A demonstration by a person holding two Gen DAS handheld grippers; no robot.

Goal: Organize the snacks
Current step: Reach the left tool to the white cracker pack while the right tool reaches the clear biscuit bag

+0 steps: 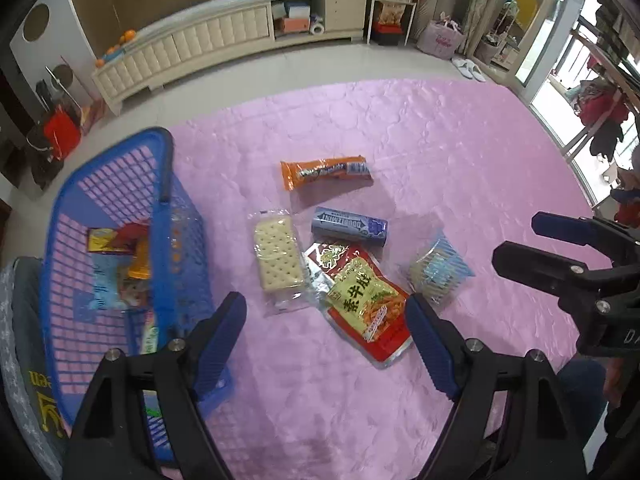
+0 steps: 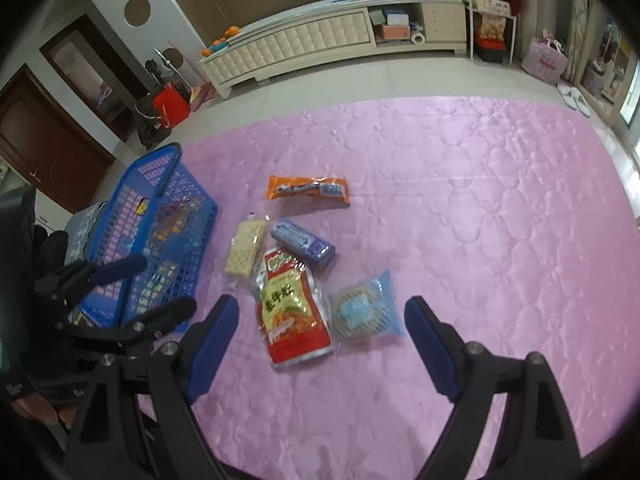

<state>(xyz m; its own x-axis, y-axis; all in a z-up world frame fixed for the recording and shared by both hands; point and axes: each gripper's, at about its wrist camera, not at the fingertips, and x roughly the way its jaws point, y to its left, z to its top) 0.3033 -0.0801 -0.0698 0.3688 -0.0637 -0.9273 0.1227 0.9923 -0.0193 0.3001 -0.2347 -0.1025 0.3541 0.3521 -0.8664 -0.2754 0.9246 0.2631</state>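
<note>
**Mei:** Pink quilted cloth [image 2: 460, 200] covers the whole work surface, with a tiled floor and a long cream cabinet [image 2: 320, 40] behind it. Where do the snacks stand?

**Tao:** Take the blue basket [image 1: 168, 240] as the marker. Several packets already lie inside it. Just beside its near wall is the cracker pack [image 1: 278, 256]. Farther from the basket come the orange bar [image 1: 326, 172], the blue mint roll [image 1: 350, 227], the red pouch [image 1: 360, 300] and, farthest out, the clear blue-striped biscuit bag [image 1: 438, 270]. The red pouch overlaps the cracker pack's wrapper.

**Mei:** And the tools?

**Tao:** Both spread wide and carrying nothing. The left gripper [image 1: 326, 344] hovers over the pouch and crackers; the right gripper [image 2: 322, 340] hangs above the pouch and biscuit bag.

**Mei:** So which one next?

**Tao:** My judgement: the pouch, since it lies on top. Close on its edge, lift it clear of the cracker wrapper, then carry it over the basket rim before releasing. Thin film may slip, so bite well in.

**Mei:** Do the views differ?

**Tao:** The left wrist view looks down into the basket and shows its contents; the right wrist view sees them only through the mesh, but shows the biscuit bag whole.
</note>
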